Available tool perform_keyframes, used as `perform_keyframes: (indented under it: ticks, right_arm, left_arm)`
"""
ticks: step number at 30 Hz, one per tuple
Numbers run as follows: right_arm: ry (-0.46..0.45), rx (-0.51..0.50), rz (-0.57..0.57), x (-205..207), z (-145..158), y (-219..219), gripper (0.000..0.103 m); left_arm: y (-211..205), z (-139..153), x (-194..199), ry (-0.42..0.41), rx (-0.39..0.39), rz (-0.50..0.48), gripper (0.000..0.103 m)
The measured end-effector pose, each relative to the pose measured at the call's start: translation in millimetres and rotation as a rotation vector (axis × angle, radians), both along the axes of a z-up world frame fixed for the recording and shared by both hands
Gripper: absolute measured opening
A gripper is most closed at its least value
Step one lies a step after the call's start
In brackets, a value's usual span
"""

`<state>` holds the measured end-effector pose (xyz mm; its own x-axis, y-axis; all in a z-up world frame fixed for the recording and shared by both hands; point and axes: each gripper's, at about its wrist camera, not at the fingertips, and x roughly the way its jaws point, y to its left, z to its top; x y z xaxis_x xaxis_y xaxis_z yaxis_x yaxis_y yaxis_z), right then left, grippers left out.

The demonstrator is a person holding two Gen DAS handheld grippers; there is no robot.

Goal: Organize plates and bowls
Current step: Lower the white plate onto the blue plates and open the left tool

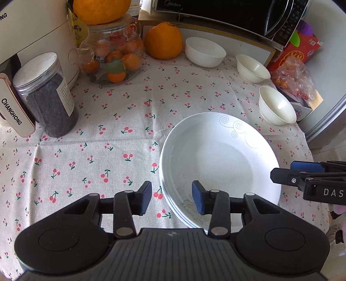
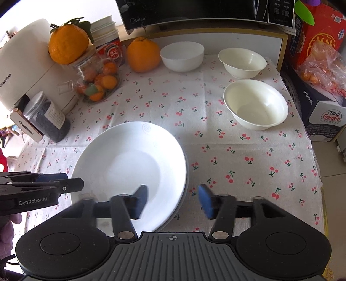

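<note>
A stack of white plates (image 1: pixel 218 160) (image 2: pixel 132 173) lies on the cherry-print tablecloth. Three white bowls stand apart behind it: a far one (image 1: pixel 204 51) (image 2: pixel 182 56), a middle one (image 1: pixel 252 68) (image 2: pixel 242 62) and a near one (image 1: pixel 276 106) (image 2: pixel 256 104). My left gripper (image 1: pixel 172 197) is open and empty, straddling the stack's left rim. My right gripper (image 2: pixel 173 200) is open and empty, straddling the stack's right rim. Each gripper shows in the other's view, the right one (image 1: pixel 281 173) and the left one (image 2: pixel 73 183).
A dark-filled jar (image 1: pixel 46 95), a glass jar of small oranges (image 1: pixel 112 56), a large orange (image 1: pixel 163 41) and a white appliance (image 1: pixel 32 32) stand at left and back. A microwave (image 1: pixel 227 13) sits behind. Boxes (image 2: pixel 320 103) and bagged fruit (image 2: pixel 322 67) line the right edge.
</note>
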<state>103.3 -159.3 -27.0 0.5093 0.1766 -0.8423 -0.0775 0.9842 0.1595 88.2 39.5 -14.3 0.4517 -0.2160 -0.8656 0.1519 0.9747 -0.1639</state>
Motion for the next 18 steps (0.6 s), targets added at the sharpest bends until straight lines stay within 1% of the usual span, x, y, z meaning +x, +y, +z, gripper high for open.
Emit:
perform_keyframes:
  ticks: [1,2,4,6,7,8,9,10,12,18]
  right_arm:
    - [-0.004,0.011,0.000,0,1,-1,0.066]
    - [-0.006,0.024,0.003,1,1,-3,0.067]
    - [-0.013,0.041,0.002,2,2,-5,0.071]
    - [-0.030,0.049,-0.003,2,3,-9,0.073]
    - [-0.041,0.053,-0.006,3,5,-11,0.076]
    - [-0.050,0.055,-0.010,3,6,-13,0.078]
    - [-0.059,0.055,-0.015,4,8,-15,0.083]
    - [-0.069,0.055,-0.019,5,10,-17,0.086]
    - [-0.078,0.047,-0.019,9,13,-21,0.087]
    - [-0.103,0.028,-0.015,26,24,-30,0.087]
  left_arm:
    - [-1,1,0,-0.003,-0.001,-0.001,0.052]
    - [-1,3,0,-0.015,0.001,0.001,0.056]
    - [-3,7,0,-0.039,0.011,0.011,0.073]
    - [-4,10,0,-0.054,0.012,0.021,0.080]
    - [-5,11,2,-0.056,0.011,0.029,0.085]
    - [-6,11,2,-0.056,0.014,0.038,0.088]
    - [-7,12,4,-0.055,0.021,0.047,0.092]
    - [-8,12,5,-0.056,0.029,0.051,0.094]
    - [-13,13,9,-0.059,0.051,0.054,0.097]
    - [-20,23,29,-0.080,0.098,0.083,0.102]
